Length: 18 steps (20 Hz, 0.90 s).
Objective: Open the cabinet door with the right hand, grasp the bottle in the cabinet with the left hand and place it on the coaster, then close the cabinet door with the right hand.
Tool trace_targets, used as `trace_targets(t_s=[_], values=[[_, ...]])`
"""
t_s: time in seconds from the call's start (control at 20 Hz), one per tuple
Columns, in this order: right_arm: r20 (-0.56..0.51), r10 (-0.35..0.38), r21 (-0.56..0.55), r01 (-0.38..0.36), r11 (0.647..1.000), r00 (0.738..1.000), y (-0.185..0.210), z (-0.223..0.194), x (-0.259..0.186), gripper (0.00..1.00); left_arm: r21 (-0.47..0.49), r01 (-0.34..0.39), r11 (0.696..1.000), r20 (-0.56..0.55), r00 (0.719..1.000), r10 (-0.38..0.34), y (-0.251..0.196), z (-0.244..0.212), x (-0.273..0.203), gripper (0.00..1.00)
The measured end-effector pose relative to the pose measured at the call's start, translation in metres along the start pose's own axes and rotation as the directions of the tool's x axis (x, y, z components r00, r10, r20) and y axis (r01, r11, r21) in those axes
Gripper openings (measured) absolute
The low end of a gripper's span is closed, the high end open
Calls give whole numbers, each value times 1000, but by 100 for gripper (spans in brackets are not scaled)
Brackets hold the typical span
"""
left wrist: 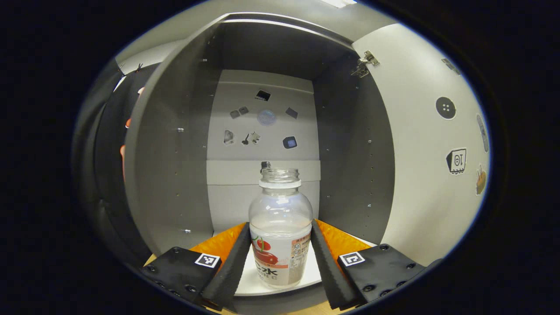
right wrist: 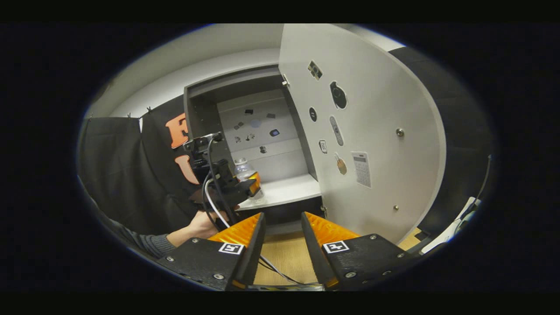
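The left gripper view sits close at the cabinet (left wrist: pixel 267 131) mouth, facing straight in at its back wall, the bottle (left wrist: pixel 280 227) right before the lens at 6 o'clock. The right gripper view stands well back and lower, looking up at the same cabinet (right wrist: pixel 258 131) at 11 o'clock. Both share the cabinet's inside, the bottle (right wrist: pixel 243 169) and the open door (right wrist: pixel 372 131).
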State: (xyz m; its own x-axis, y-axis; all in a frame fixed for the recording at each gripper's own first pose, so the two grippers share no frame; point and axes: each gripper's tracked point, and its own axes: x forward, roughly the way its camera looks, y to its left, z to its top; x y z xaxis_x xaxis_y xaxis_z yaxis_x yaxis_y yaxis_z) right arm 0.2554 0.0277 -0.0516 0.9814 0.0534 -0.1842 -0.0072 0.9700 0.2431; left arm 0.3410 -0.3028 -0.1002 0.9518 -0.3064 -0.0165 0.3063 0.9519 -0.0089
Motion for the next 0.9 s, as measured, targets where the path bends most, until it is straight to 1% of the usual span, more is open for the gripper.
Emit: trace_targets(t_s=[0.05,0.2,0.25,0.3,0.4,0.6,0.75,0.8,0.9], values=[[-2,8,2,-8,1000,1000,1,-2,-2,52,-3,-11,1000,-5,1000,11,4,-2,-14,85],[-33,34,-3,-34,999,999,4,-9,-10,53,-6,-30,1000,-19,999,30,13,-15,-52,84],[-35,38,-14,-38,999,999,3,-9,-12,58,0,-46,999,-15,999,46,20,-18,-65,85],[-38,44,-23,-44,999,998,2,-9,-12,54,4,-62,998,-14,998,62,27,-22,-78,85],[-55,65,-19,-66,998,996,6,-12,-13,54,15,-80,997,-26,996,81,35,-35,-100,84],[-94,100,-4,-101,995,991,13,-20,-19,58,29,-118,993,-64,991,120,48,-68,-139,84],[-118,95,-40,-101,994,988,7,-24,-23,58,20,-133,991,-88,987,134,52,-96,-169,84],[-126,100,-41,-106,994,987,7,-26,-24,58,10,-131,991,-89,987,131,53,-105,-177,84],[-144,111,-26,-116,993,983,10,-29,-25,58,30,-145,989,-95,985,147,60,-124,-194,84]])
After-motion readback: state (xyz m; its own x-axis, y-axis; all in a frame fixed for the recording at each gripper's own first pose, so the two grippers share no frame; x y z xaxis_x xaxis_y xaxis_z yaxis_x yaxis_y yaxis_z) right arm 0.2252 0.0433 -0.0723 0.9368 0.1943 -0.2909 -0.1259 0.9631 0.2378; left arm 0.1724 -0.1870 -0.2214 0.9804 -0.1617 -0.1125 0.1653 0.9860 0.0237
